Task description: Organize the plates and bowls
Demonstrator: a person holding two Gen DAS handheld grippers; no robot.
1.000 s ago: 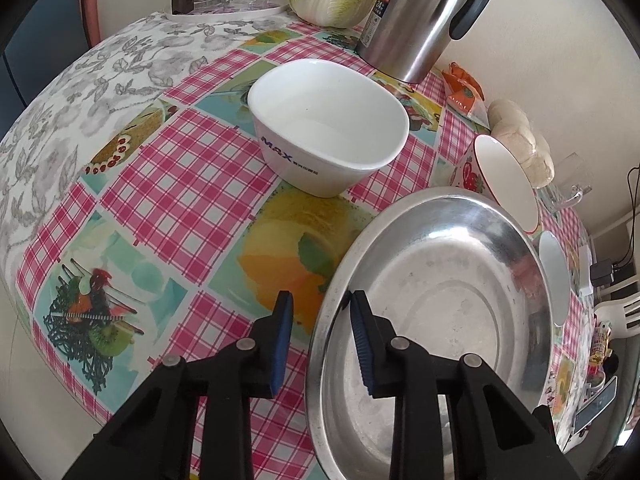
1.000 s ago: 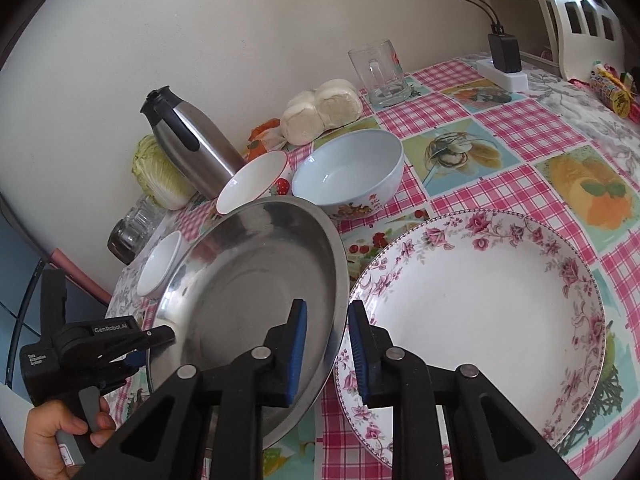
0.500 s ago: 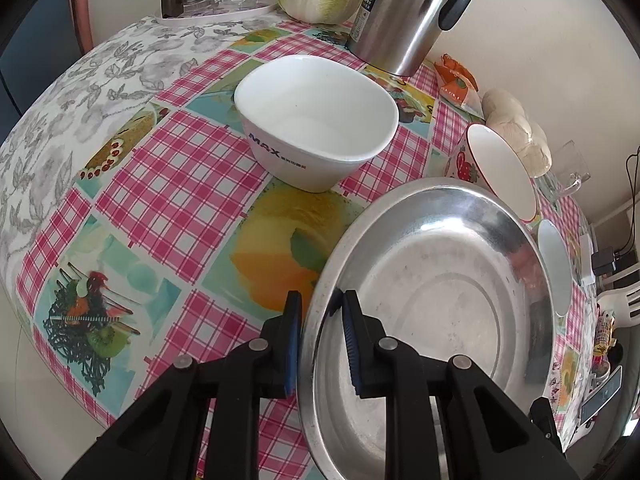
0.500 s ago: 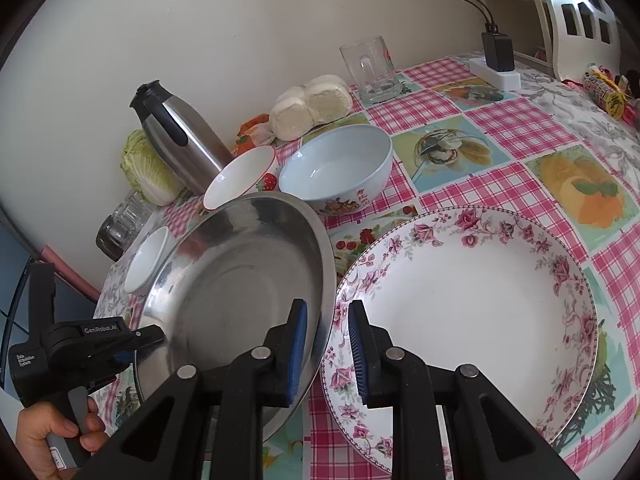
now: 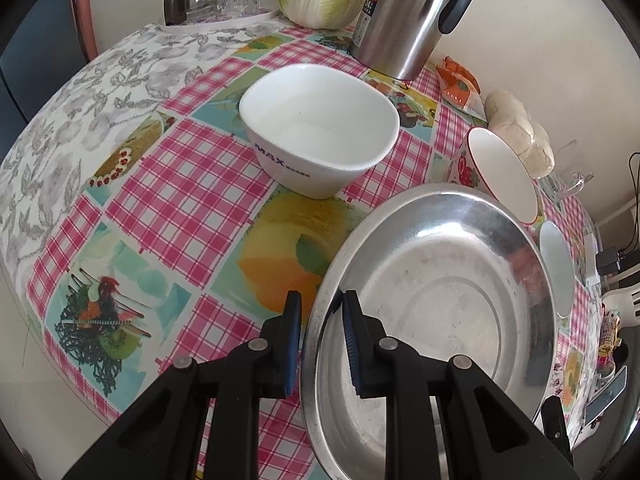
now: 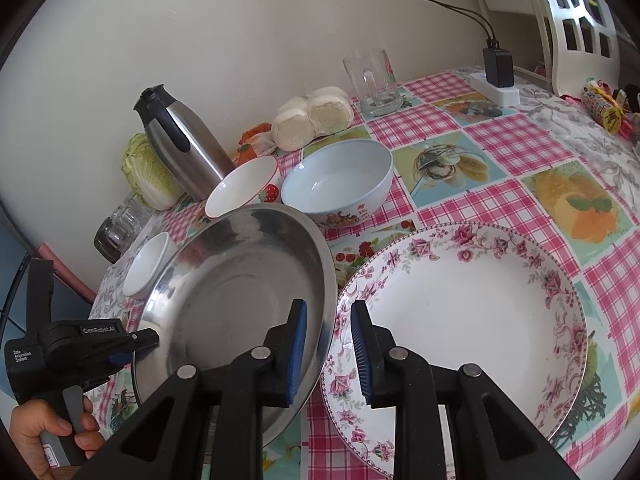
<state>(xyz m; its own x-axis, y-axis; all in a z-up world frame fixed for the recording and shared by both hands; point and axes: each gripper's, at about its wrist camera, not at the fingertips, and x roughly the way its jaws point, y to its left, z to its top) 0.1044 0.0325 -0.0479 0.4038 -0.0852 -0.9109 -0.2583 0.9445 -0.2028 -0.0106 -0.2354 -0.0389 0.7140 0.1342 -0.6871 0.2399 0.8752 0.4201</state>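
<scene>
Two pairs of black tongs with blue pads worked on one wide, shallow stainless-steel pan (image 5: 432, 292) at the lower middle of both views. The left tongs (image 5: 318, 344) were nearly closed, straddling the pan's near rim at the lower centre of the left wrist view, one pad outside and one inside; whether the pads pressed the metal I could not tell. The right tongs (image 6: 328, 350) were opening, with the pan's right rim between the pads and a visible gap on the right side. The pan was tilted, its far edge raised over the pink-checked fruit-print bench (image 5: 168, 200). Just right of the pan lay a large white plate with a pink floral border (image 6: 468, 312). Above the pan stood a pale blue round bowl (image 6: 340, 184), a small white bowl with strawberry print (image 6: 244, 192) and a square white bowl marked MAX (image 5: 320, 140). A hand (image 6: 36, 436) at the lower left held the left tool's handle.
</scene>
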